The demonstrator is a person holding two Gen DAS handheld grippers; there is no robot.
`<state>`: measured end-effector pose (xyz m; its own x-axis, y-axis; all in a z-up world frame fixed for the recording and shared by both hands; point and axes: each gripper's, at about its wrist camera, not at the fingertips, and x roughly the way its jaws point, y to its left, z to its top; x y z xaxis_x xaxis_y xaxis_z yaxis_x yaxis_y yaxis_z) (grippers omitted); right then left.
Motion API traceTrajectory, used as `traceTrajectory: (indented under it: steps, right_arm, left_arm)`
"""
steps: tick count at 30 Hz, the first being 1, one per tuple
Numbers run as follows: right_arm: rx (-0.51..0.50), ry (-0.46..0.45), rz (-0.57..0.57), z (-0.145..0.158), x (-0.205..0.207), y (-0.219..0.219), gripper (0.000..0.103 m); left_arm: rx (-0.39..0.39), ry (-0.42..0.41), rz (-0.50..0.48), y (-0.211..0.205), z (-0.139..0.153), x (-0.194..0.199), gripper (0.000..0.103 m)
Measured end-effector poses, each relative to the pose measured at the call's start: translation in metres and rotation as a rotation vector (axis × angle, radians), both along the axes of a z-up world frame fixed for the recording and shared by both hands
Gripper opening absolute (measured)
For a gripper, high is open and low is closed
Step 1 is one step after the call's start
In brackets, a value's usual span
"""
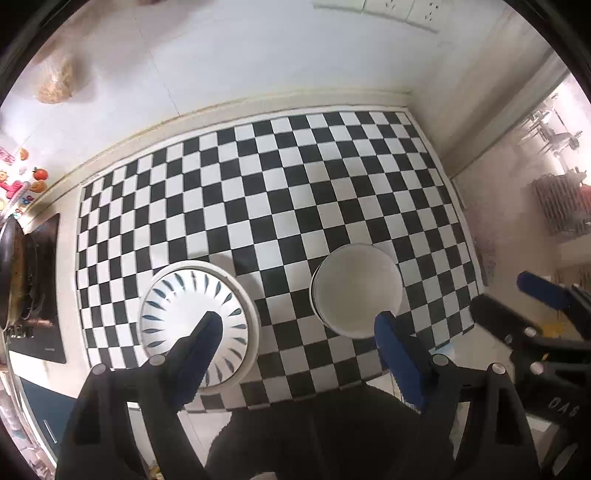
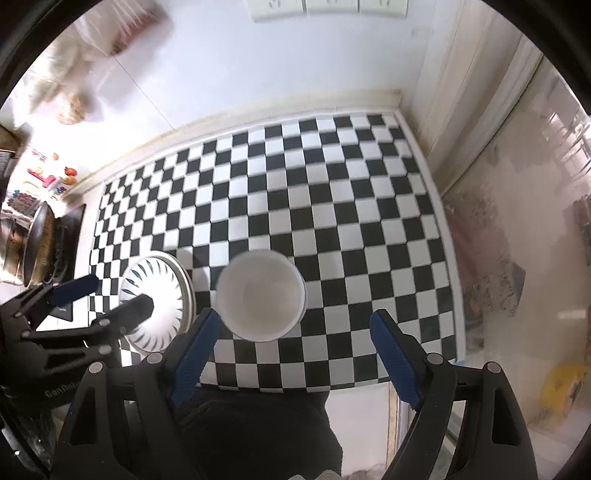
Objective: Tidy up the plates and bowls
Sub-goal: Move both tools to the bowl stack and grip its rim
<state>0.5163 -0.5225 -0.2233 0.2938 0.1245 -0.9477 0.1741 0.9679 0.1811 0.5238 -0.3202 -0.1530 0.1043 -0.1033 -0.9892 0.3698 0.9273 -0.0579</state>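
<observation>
A white plate with blue leaf marks (image 1: 177, 306) lies on a plain cream plate at the near left of the checkered mat (image 1: 295, 184). To its right stands a plain white bowl (image 1: 356, 290), nested in another. My left gripper (image 1: 297, 325) hangs open high above them, pointing down, with nothing between its fingers. The right gripper (image 1: 502, 291) shows at the right edge, open too. In the right wrist view the white bowl (image 2: 260, 295) sits below the open, empty right gripper (image 2: 295, 321); the patterned plate (image 2: 162, 291) is on the left, under the left gripper (image 2: 120, 291).
A dark pan (image 1: 14, 277) sits on a black hob (image 1: 40, 295) left of the mat. White tiled wall with sockets (image 1: 406, 9) runs behind the counter. A glass door (image 2: 517, 221) stands on the right. The counter's front edge is just below the mat.
</observation>
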Motion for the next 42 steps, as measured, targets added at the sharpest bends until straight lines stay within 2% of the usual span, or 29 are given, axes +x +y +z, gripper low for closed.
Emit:
traceTrajectory:
  steps: [4,9,14,19,23,24,25,26,28,29,42]
  right_arm:
    - [-0.021,-0.042,-0.006,0.029,-0.011,0.003,0.086]
    - [-0.006,-0.048,-0.021,0.043,-0.023,0.005,0.086]
    - [-0.012,-0.064,-0.02,0.052,-0.031,0.006,0.086]
    - [0.005,-0.059,-0.032,0.048,-0.031,0.004,0.086]
    - [0.018,-0.041,-0.049,0.028,-0.023,-0.002,0.086]
    - [0.019,-0.038,-0.057,0.022,-0.021,-0.003,0.086]
    - [0.017,-0.032,-0.063,0.016,-0.019,-0.005,0.086]
    - [0.013,-0.017,-0.067,0.007,-0.016,-0.006,0.086]
    - [0.02,0.006,-0.074,-0.007,-0.011,-0.009,0.086]
    - [0.022,0.016,-0.077,-0.015,-0.008,-0.01,0.086]
    - [0.066,0.118,-0.101,-0.097,0.026,-0.025,0.086]
  left_arm:
    - [-0.008,-0.036,-0.013,0.002,0.022,-0.009,0.084]
    - [-0.009,-0.081,-0.013,0.008,0.048,-0.017,0.084]
    - [-0.013,-0.081,-0.009,0.012,0.055,-0.023,0.084]
    - [-0.008,-0.074,0.01,0.012,0.047,-0.023,0.084]
    - [-0.027,-0.091,0.008,0.01,0.028,-0.018,0.083]
    - [-0.029,-0.098,0.003,0.009,0.023,-0.017,0.075]
    - [-0.028,-0.098,0.002,0.008,0.018,-0.015,0.062]
    - [-0.021,-0.092,0.002,0.007,0.01,-0.013,0.057]
    - [-0.022,-0.052,0.01,0.006,-0.008,-0.006,0.037]
    - [-0.02,-0.039,0.014,0.005,-0.015,-0.004,0.034]
    - [0.019,0.069,-0.007,-0.012,-0.087,0.02,0.033]
